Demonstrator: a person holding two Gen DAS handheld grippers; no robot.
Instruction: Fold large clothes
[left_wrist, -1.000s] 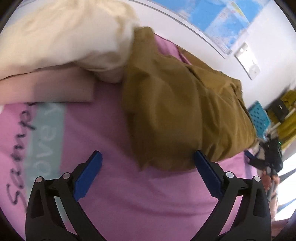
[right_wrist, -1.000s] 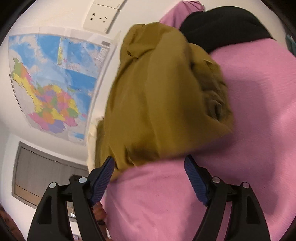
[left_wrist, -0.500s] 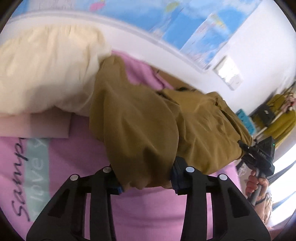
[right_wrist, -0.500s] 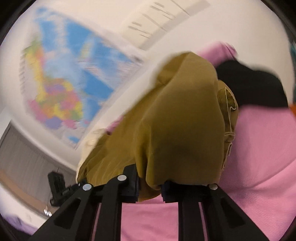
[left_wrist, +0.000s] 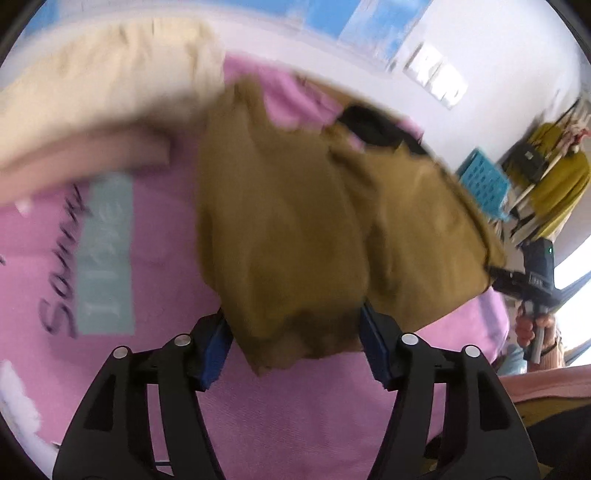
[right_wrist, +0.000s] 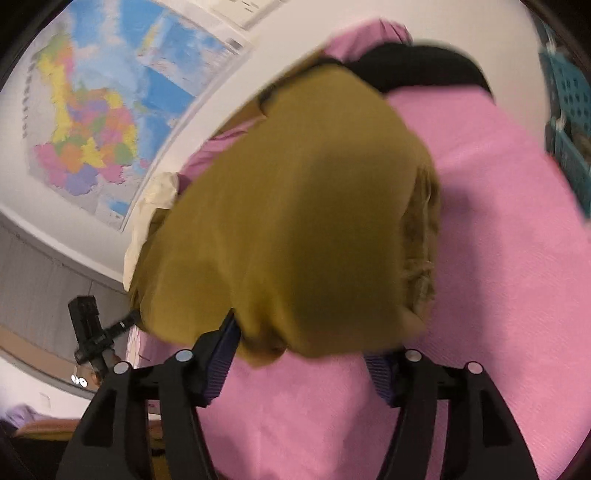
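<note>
**Fold at risk as both grips let go**

Pink bedding covers the bed, with a map on the wall behind and a cream pillow at the head. On it lies the mustard-brown garment, bunched and part folded. The left hand-held gripper has its jaws opening, with the near hem lying between them; the right hand-held gripper is opening likewise around the other corner. I cannot tell whether the pads still touch cloth. If one corner drops before the other, the fold may land skewed; cloth snagging on a pad could drag the layer back open.
</note>
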